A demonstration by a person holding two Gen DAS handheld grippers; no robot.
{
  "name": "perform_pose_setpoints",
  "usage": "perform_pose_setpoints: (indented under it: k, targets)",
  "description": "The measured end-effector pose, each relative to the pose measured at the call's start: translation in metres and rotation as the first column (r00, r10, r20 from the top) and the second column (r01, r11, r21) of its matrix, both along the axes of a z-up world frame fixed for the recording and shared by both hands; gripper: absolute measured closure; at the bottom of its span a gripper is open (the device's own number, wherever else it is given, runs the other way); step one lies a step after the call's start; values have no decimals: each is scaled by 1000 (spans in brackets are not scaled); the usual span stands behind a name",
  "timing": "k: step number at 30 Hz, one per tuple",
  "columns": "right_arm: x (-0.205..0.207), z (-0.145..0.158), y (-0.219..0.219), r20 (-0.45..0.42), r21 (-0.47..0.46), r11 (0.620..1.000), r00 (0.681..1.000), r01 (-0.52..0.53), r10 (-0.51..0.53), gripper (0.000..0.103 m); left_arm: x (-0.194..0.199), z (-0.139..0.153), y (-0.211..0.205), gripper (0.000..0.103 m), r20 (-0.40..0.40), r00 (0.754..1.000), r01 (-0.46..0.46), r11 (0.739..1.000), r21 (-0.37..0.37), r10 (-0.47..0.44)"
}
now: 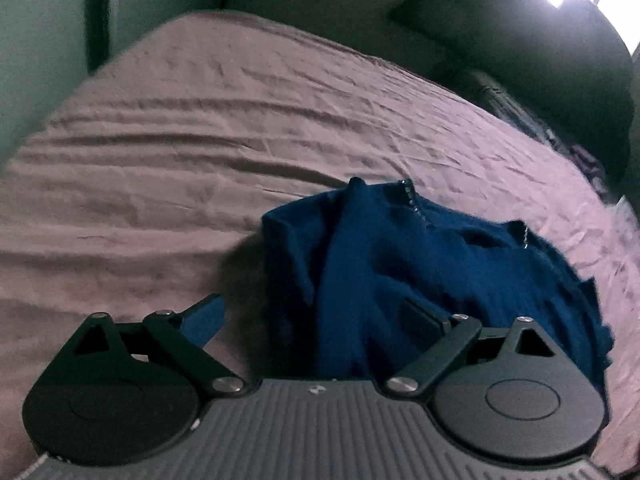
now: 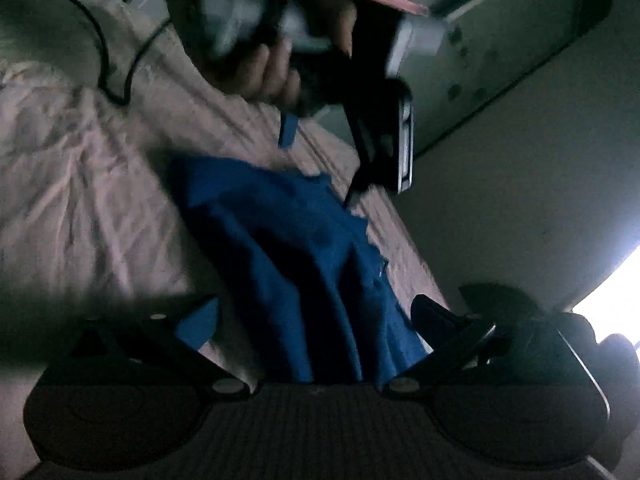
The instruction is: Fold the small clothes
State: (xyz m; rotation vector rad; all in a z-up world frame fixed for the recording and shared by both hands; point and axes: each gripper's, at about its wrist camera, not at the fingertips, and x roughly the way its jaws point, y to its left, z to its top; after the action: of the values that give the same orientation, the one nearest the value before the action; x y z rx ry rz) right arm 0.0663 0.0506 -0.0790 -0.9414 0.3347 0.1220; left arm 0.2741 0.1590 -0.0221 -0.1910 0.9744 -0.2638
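Although the blue garment (image 1: 400,264) already lies on the bed (image 1: 200,120), it looks far from folded; in the left wrist view it sits bunched on the pinkish sheet, with ridges and a raised flap along its far edge and a line of pale stitching showing near the top; no flat rectangle or clean crease can be seen.

The left hand-held gripper (image 1: 316,316) hangs over the near edge of the cloth with its fingers spread wide apart; one finger is over bare sheet, the other over the fabric, and nothing is pinched between them. In the right wrist view the right hand-held gripper (image 2: 316,320) also has its fingers apart, with a fold of the garment rising between them; the picture is dark and blurred, yet the pads do not appear to press on the cloth. Farther off in that view a hand (image 2: 264,68) grips the other tool above the far end of the garment.

Judged from this, the work is at an early stage: the piece is laid down but unsmoothed; spreading it flat, bringing the sides in and folding it over all seem still to do.
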Motion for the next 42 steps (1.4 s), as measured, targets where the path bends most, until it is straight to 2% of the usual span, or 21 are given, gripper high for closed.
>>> perform_pose_setpoints:
  k: [3, 5, 7, 8, 9, 10, 12, 13, 15, 17, 19, 22, 24, 26, 29, 31, 34, 36, 39, 42]
  targets:
    - [14, -2, 7, 42, -16, 1000, 999, 6, -5, 5, 16, -12, 2, 8, -46, 999, 6, 995, -99, -11]
    - [25, -5, 14, 43, -25, 1000, 999, 0, 1, 20, 22, -15, 1, 8, -39, 999, 2, 992, -125, -7]
    - [38, -10, 19, 1, -18, 1000, 1000, -16, 16, 56, 27, -16, -2, 8, -23, 1000, 15, 991, -132, -18]
    - [42, -13, 21, -28, -10, 1000, 999, -25, 25, 65, 29, -16, -4, 9, -18, 1000, 24, 991, -135, -26]
    - [46, -15, 24, -49, -5, 999, 998, -36, 35, 76, 30, -16, -6, 15, -11, 1000, 27, 992, -127, -29]
    - [51, -17, 25, -55, -5, 999, 998, -43, 42, 82, 31, -16, -9, 21, 0, 1000, 30, 994, -100, -30]
    - [56, -18, 27, -62, 0, 998, 996, -59, 59, 86, 33, -16, -16, 61, 3, 999, 42, 998, -50, -42]
    - [58, -17, 27, -70, 18, 998, 995, -64, 65, 86, 35, -16, -17, 65, -2, 999, 34, 999, -34, -34]
    - [60, -11, 21, -92, 78, 995, 993, -63, 70, 87, 35, -17, -15, 88, -2, 1000, 22, 999, -38, -22]
    - [69, -4, 9, -124, 164, 985, 989, -54, 75, 89, 35, -17, -15, 91, -8, 1000, 8, 998, -59, -9]
    - [75, 5, -2, -143, 246, 968, 986, -43, 80, 91, 32, -14, -19, 92, 10, 1000, 3, 999, -32, -2]
    - [79, 22, -24, -163, 386, 922, 982, -25, 95, 92, 22, -2, -31, 93, 57, 998, 1, 1000, 18, -2]
    - [82, 31, -41, -180, 493, 870, 977, -11, 115, 93, 15, 10, -38, 93, 98, 995, 1, 999, 42, -5]
    - [84, 41, -61, -197, 609, 793, 972, 17, 131, 93, 7, 24, -45, 93, 136, 991, 0, 999, 54, -7]
    - [88, 53, -94, -203, 751, 658, 968, 55, 151, 93, -1, 46, -59, 93, 178, 984, -10, 999, 51, 1]
    - [90, 56, -115, -208, 832, 549, 964, 84, 167, 93, -4, 60, -69, 93, 194, 981, -12, 999, 39, 4]
    - [93, 59, -149, -217, 910, 393, 959, 131, 183, 93, -7, 76, -91, 93, 206, 979, -3, 1000, 28, -3]
    - [90, 56, -171, -213, 939, 307, 960, 151, 179, 93, -9, 85, -107, 93, 212, 977, 9, 1000, 21, -13]
    - [81, 53, -199, -206, 963, 210, 965, 171, 161, 93, -14, 93, -135, 94, 225, 974, 38, 999, 8, -39]
    - [68, 53, -224, -200, 972, 153, 972, 180, 125, 93, -19, 98, -168, 94, 243, 966, 83, 996, 17, -85]
